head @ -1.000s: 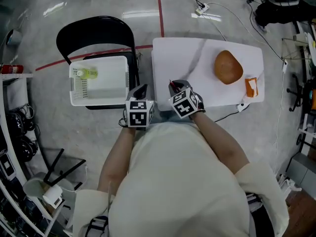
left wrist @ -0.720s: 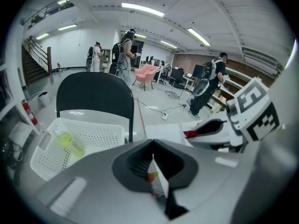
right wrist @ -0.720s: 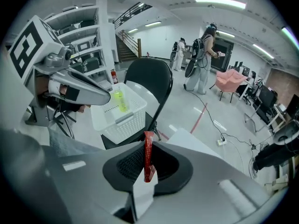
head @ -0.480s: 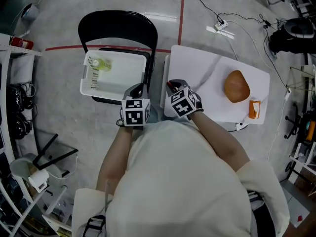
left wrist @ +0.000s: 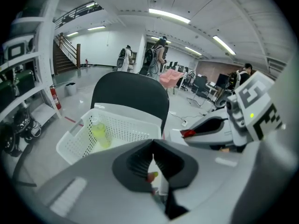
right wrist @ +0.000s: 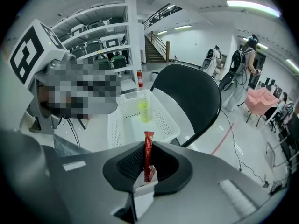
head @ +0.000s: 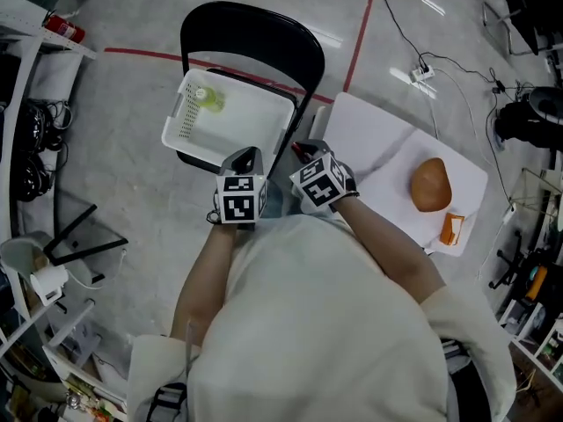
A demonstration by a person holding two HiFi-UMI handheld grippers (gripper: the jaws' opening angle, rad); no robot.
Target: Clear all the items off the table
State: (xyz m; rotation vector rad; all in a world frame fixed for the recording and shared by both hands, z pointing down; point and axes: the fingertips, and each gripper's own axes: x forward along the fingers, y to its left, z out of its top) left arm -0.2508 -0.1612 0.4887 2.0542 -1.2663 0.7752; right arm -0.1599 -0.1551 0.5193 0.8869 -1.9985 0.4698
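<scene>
1. Change from the earlier head-view frames: right gripper point(head: 302, 150) and left gripper point(head: 249, 158) carried off the near corner of the table point(head: 369, 139) toward the white basket point(head: 189, 134) on the black chair point(head: 255, 42). Now side by side at the gap between chair and table.
2. Right gripper, own view point(right wrist: 147, 164): jaws almost closed, pinching a thin red sachet point(right wrist: 148, 148) by its lower part, with the upper end standing clear above the pads.
3. Left gripper, own view point(left wrist: 153, 164): jaws together. A small coloured speck at the seam, too small to identify and not readable as a held item.
4. Sachet, by judgement: light, soft and probably slick, so prone to folding or sliding out. Best held flat across its width, as here, and released low over the basket.
5. Pose: both forearms reaching forward from the torso, both grippers tilted steeply downward, marker cubes turned up toward the head camera.
6. Surroundings: basket straight ahead in both gripper views, with a green bottle point(head: 209, 99) lying at its far end. On the table, well apart from both grippers and not yet cleared, a brown rounded item point(head: 430, 185) and a small orange packet point(head: 450, 229).
</scene>
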